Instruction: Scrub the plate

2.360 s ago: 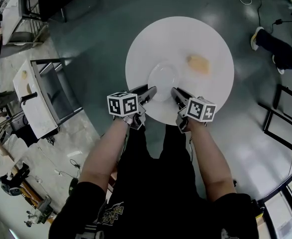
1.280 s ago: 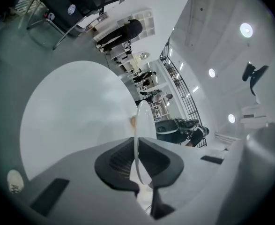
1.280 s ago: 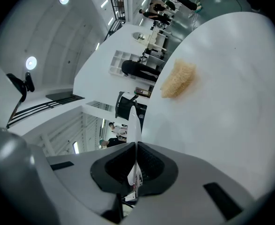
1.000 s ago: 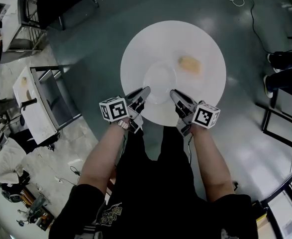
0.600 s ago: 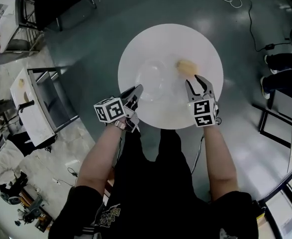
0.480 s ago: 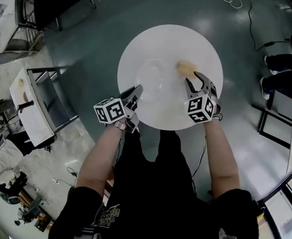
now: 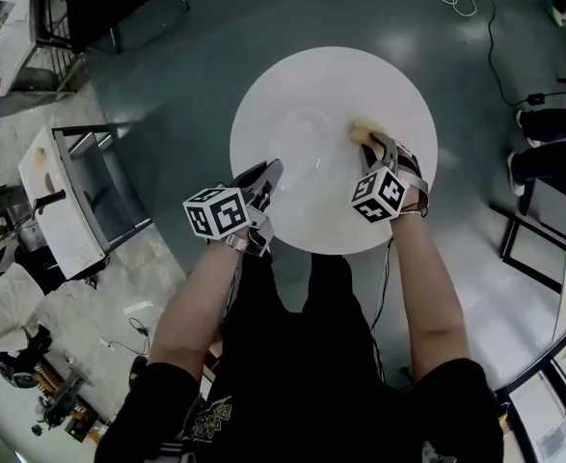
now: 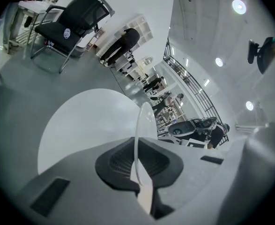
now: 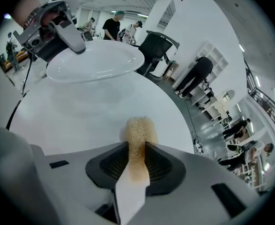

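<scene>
**A:** Start with the big things. Where does everything sit?

**B:** The round white desk [image 7: 292, 80] carries it all. The clear plate [image 7: 307, 145] reaches out ahead of the left tool [image 7: 271, 170], and its near rim sits between that tool's jaws. From the right tool's side, the plate looks raised off the desk.

**A:** So the left tool has it?

**B:** Yes, its jaws are clamped tight on the thin rim, just as they were a second ago.

**A:** And what has changed?

**B:** The right tool [image 7: 374, 145]. A second ago it pinched the plate's rim beside the left one. It has now let go, swung away to the right and rolled over, and it points steeply down at the desk. The plate now lies ahead of it and off to its left.

**A:** Is it empty?

**B:** No. The tan sponge [image 9: 138, 134] stands right between its jaws. They have just been closing, and the pads now press on it from both sides. The sponge looks pinched narrower there than at its free end, which pokes out past the tips.

**A:** What does that mean for the scrubbing?

**B:** I'd say setup is nearly over: one tool steadies the plate while the other takes the scrubber. No scrubbing has started yet, because sponge and plate are still apart.
</scene>
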### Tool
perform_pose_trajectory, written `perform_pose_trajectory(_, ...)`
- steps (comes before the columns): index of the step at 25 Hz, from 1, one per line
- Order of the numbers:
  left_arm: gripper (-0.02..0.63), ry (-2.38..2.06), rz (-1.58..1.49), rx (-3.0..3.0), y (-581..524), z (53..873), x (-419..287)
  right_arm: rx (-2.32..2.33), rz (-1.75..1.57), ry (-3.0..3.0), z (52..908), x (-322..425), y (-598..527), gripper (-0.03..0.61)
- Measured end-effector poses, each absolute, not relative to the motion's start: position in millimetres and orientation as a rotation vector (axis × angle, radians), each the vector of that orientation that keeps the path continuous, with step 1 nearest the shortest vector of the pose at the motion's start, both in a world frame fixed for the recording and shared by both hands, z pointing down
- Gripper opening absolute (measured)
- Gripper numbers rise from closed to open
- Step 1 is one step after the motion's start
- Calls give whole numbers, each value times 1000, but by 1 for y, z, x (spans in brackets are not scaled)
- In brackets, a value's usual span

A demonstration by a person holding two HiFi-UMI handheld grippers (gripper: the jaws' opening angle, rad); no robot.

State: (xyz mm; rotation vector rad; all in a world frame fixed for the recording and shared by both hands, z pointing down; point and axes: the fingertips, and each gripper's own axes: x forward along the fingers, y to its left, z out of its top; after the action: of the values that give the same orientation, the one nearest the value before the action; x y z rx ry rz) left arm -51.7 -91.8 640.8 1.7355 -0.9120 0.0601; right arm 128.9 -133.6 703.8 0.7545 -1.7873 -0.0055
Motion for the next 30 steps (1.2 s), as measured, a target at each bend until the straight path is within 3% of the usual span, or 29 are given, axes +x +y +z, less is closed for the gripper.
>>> perform_pose_trajectory(9,20,-922,84,1745,-90,634,-56,826,138,-1835,698,127,-139,77)
perform_pose_trajectory(16,20,-932,131,1760,-87,625,-58,1062,172,-2090,612,100,-153,63)
perform_pose_trajectory(22,20,-952,179,1758,-84,606,-53,965,48,-2269,544,39,-141,61)
perform_pose_trajectory(30,28,-912,210,1871,-78,560,-48,810,-83,-2166,542,4,-124,58)
